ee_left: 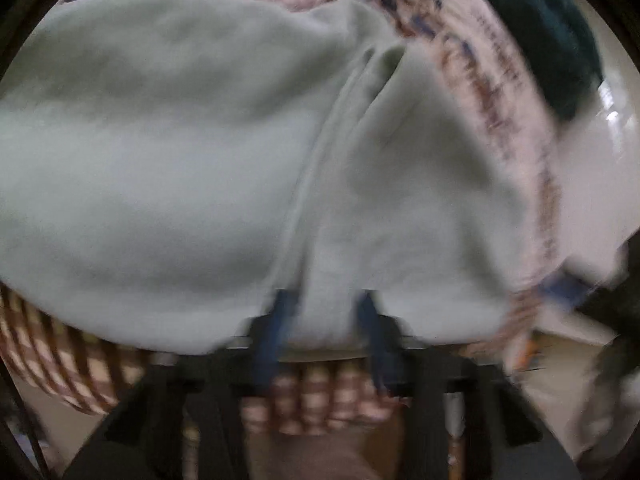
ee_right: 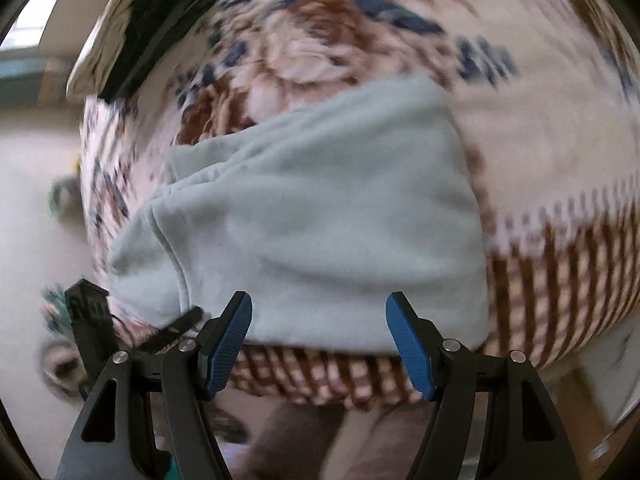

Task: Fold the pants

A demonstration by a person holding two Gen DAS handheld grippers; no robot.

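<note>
Pale green pants [ee_right: 304, 216] lie folded on a floral blanket [ee_right: 520, 128].
The right gripper [ee_right: 319, 312] hangs over their near edge, jaws spread wide and empty. The left gripper [ee_left: 326, 300], badly blurred, stands slightly parted over the same cloth; it seems to pinch nothing, though its blue pads [ee_left: 276, 328] lie against the fabric's edge.

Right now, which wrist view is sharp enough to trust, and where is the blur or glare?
Left wrist view: smeared all over, the left gripper fingers streaked against the pale green pants. Right wrist view: the right gripper is crisp, the pants softer, the floral blanket streaked. Fisheye bends both edges; one small glare at the left view's right rim.
</note>
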